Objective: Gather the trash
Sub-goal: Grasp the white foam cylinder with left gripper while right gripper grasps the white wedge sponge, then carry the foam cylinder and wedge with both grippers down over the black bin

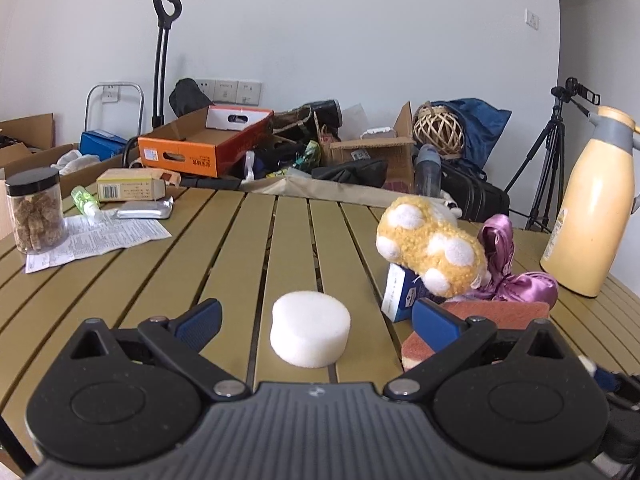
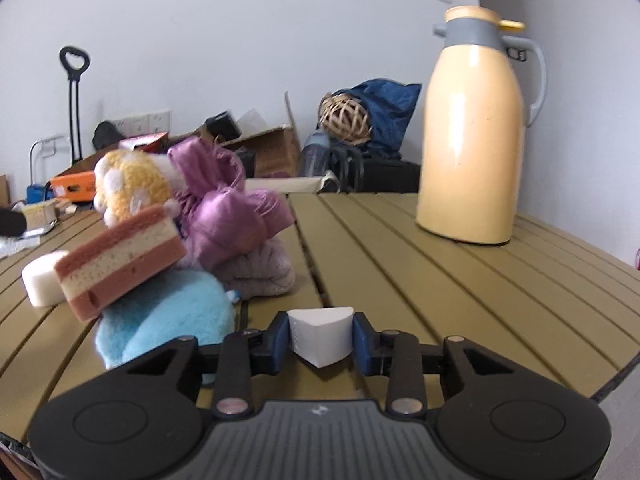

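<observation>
The right gripper (image 2: 321, 340) clamps a white foam wedge (image 2: 321, 336) over the table (image 2: 440, 280); the left gripper (image 1: 316, 320) gapes wide around a white foam disc (image 1: 310, 328).

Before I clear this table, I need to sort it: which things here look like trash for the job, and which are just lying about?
Job, likely: white foam wedge in right hand-held gripper; round white foam puck; printed leaflet.

Lying about: yellow thermos jug; plush toy; layered sponge; snack jar.
</observation>
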The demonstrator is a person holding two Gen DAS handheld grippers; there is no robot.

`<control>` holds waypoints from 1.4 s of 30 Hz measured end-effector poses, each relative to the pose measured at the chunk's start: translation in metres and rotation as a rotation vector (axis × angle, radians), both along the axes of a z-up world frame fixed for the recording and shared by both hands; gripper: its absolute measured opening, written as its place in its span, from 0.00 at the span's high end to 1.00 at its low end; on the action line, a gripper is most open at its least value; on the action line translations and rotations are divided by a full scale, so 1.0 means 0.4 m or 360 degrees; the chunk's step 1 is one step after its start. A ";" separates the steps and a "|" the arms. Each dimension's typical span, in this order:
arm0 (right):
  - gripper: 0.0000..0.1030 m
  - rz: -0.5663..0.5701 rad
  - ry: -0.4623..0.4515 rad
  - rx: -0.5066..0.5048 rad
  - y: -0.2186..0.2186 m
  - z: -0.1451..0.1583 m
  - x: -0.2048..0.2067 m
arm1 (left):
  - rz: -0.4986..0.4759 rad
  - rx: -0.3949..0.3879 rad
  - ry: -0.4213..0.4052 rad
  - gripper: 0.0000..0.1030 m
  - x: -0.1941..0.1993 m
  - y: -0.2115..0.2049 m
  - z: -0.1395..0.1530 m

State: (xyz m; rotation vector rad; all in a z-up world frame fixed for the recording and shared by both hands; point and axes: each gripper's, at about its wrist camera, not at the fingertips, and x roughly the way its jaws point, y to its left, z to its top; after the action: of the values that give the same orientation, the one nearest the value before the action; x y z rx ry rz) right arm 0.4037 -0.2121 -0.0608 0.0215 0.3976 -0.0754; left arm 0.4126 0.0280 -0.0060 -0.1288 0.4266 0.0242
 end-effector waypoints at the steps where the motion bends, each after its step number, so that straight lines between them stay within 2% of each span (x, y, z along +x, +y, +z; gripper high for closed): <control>1: 0.70 -0.0014 -0.0022 0.0016 -0.008 0.007 -0.007 | 0.0001 0.0001 0.0016 0.00 0.007 0.000 -0.005; 6: 0.70 -0.0060 -0.0096 0.0080 -0.050 0.035 -0.042 | 0.0032 0.0021 0.0076 0.00 0.042 -0.002 -0.025; 10: 0.70 -0.0077 -0.0113 0.0087 -0.086 0.042 -0.061 | 0.0067 -0.0040 0.0105 0.00 0.071 0.001 -0.034; 15: 0.69 -0.0117 -0.0120 0.0083 -0.128 0.050 -0.082 | 0.0117 0.0004 0.0128 0.03 0.104 -0.018 -0.043; 17: 0.69 -0.0136 -0.0104 0.0086 -0.144 0.052 -0.084 | 0.0129 0.0015 0.0144 0.07 0.116 -0.025 -0.048; 22: 0.69 -0.0166 -0.0096 0.0103 -0.171 0.052 -0.088 | 0.0144 -0.0066 0.0211 0.25 0.142 -0.022 -0.061; 27: 0.69 -0.0168 -0.0105 0.0116 -0.176 0.055 -0.094 | 0.0152 -0.0079 0.0267 0.42 0.156 -0.020 -0.069; 34: 0.69 -0.0158 -0.0107 0.0110 -0.167 0.056 -0.099 | 0.0136 -0.0121 0.0251 0.47 0.150 -0.011 -0.069; 42: 0.69 -0.0150 -0.0112 0.0110 -0.165 0.059 -0.103 | 0.0153 -0.0081 0.0202 0.47 0.128 -0.016 -0.050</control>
State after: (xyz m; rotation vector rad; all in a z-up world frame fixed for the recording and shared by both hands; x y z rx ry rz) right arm 0.3624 -0.2782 -0.0372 0.1109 0.3284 -0.1534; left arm 0.4639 0.0215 -0.0261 -0.1986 0.5477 0.1167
